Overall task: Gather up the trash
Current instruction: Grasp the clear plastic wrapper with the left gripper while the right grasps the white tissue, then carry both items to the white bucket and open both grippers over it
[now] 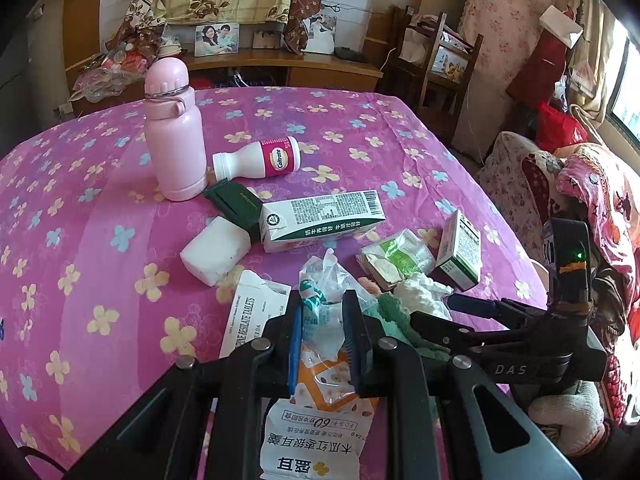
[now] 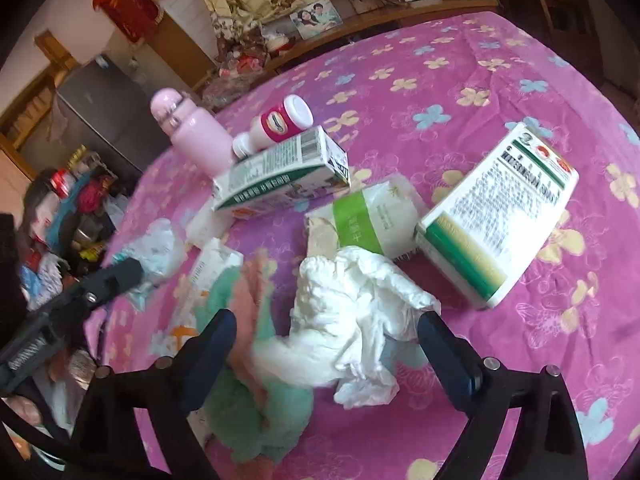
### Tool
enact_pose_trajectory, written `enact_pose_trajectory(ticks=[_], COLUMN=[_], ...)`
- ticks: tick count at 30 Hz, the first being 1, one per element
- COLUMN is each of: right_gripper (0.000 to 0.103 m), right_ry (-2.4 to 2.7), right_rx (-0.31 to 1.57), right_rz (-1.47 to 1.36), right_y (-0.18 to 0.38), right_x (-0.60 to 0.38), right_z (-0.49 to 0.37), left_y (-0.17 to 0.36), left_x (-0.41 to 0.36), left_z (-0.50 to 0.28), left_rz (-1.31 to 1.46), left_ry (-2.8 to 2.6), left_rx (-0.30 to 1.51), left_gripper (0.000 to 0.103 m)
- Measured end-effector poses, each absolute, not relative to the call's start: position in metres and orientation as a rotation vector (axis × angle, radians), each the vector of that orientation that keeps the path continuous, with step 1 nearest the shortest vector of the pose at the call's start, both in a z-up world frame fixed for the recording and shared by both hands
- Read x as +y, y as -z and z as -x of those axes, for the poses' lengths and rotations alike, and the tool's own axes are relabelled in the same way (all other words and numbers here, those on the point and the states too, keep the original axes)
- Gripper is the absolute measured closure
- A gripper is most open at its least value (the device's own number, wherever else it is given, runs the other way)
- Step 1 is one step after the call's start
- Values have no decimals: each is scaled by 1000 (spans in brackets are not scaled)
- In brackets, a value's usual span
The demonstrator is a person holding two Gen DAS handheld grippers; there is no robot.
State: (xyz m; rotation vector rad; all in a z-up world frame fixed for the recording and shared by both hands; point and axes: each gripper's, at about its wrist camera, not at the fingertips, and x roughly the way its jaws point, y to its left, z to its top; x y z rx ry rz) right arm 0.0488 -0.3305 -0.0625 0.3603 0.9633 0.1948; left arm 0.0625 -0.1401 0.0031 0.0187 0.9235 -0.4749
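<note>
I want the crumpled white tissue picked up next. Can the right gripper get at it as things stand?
Probably yes. The right gripper stands open with the crumpled white tissue already between its fingers, nothing lying over it. The green and pink cloth sits right beside and partly under it, so it may get pinched too.

Glossy plastic wrapper [image 1: 320,360], crumpled paper tissue [image 2: 360,320]

Bare surface [image 1: 100,248] left of clutter, milk carton [image 1: 320,220], pink flask [image 1: 174,136] and medicine box [image 2: 500,216] blocking centre and right
</note>
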Motion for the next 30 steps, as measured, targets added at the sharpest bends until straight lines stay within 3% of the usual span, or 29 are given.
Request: enact_pose_trajectory(ticks=[6,9,12,15,16,30], right_gripper=[10,20,56,69,78,83], right_ry=[-129,-154,-106,-113,-122,-99], right_rx=[945,973,1002,986,979,800], right_rz=[-325,-299,-215,-210,-234,-221], right_y=[56,59,64,63,61,-15], right_x=[-338,-337,-328,-328,-331,-383], right_z=[-45,-49,-54,-51,-49,42], left_y=[-2,-2,-3,-4,-5,-28], left_x=[-138,-140,-143,-144,-144,-202], left_z=[-62,-61,-59,-57,-55,-15], left_rz=[-15,-12,-20,-26,-29,-44], left_ry=[475,477,477,482,483,598], left_rx=[925,922,919,918,913,864], left_gripper=[83,83,83,83,83,83])
